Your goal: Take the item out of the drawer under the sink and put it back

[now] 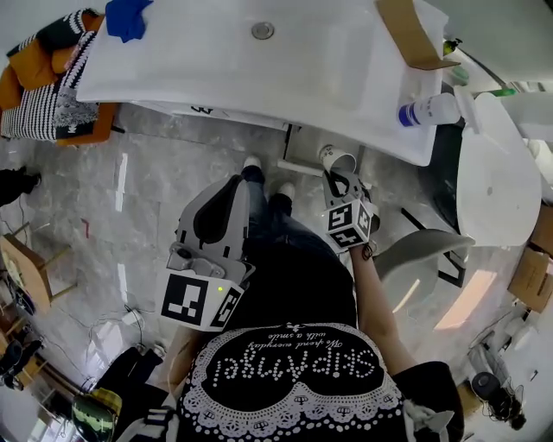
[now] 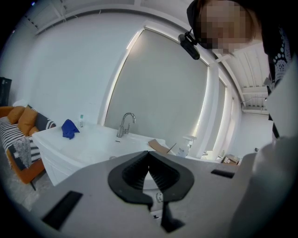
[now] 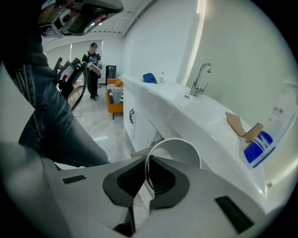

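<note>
A white cup (image 1: 339, 162) hangs in front of the sink cabinet, just below the edge of the white counter (image 1: 216, 78). My right gripper (image 1: 338, 183) is shut on its rim. In the right gripper view the thin cup wall (image 3: 179, 151) runs down between the black pads, with the right gripper (image 3: 145, 173) pinching it. My left gripper (image 1: 230, 183) is held lower left of the cup, over the person's legs. In the left gripper view the left gripper (image 2: 148, 155) is shut with nothing in it, aimed at the counter and the faucet (image 2: 125, 123).
On the counter lie a blue cloth (image 1: 128, 17), a cardboard piece (image 1: 410, 34) and a blue-and-white bottle (image 1: 429, 110). A toilet (image 1: 497, 168) stands to the right and a sofa (image 1: 52, 78) to the left. Another person (image 3: 93, 65) stands far back.
</note>
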{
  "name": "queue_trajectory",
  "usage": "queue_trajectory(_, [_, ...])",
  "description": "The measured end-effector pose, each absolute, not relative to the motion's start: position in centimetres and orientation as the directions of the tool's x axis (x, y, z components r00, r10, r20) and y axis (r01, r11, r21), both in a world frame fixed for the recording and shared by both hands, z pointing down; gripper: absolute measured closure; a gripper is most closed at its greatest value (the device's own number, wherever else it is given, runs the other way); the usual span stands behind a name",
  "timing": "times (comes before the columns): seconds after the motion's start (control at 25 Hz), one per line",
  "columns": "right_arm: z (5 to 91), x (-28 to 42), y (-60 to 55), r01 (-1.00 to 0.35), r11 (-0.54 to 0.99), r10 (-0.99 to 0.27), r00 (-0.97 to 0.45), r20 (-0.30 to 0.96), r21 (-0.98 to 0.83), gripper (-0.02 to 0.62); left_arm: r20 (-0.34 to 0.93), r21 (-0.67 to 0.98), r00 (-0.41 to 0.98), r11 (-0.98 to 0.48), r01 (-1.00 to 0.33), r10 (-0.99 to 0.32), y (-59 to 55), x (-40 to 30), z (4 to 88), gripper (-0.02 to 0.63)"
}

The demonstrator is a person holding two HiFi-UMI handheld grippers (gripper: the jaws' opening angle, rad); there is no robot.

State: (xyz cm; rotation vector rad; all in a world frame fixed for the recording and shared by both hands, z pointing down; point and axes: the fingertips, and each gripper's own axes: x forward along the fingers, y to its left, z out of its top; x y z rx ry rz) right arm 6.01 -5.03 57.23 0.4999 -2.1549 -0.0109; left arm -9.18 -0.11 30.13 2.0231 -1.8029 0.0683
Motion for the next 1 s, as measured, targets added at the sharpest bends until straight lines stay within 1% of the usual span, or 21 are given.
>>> queue_trajectory(0.12, [55.2, 6.7, -4.3, -0.39, 0.906, -0.371, -0.546, 0.751, 0.165, 0.571, 0.3, 0.282, 0.171, -0.084, -0.956, -0.939, -0.3, -8.5, 29.8, 0.601])
queue_trajectory(0.32, [51.1, 7.9, -4.7, -0.484, 0.859, -0.455, -0.576, 0.68, 0.165, 0.571, 0.269, 0.278, 0.209, -0.132, -0.951, -0.94, -0.7, -7.4, 29.3, 0.601])
queue_trajectory(0.56, [45.3, 8.6, -5.4, -0.584, 0.8, -0.551, -0.629, 0.549, 0.134, 0.571, 0.238, 0.27, 0.247, -0.18, -0.946, -0.939, -0.9, -6.3, 28.6, 0.601])
queue_trajectory(0.84, [39.0, 9.3, -4.2, -0.643, 0.746, -0.644, -0.632, 0.431, 0.171, 0.571, 0.195, 0.257, 0.281, -0.227, -0.939, -0.94, 0.1, -5.7, 26.9, 0.601])
queue_trajectory(1.0, [36.4, 9.9, -4.7, -0.683, 0.715, -0.683, -0.637, 0.358, 0.147, 0.571, 0.185, 0.25, 0.299, -0.25, -0.935, -0.936, -0.7, -5.2, 27.0, 0.601])
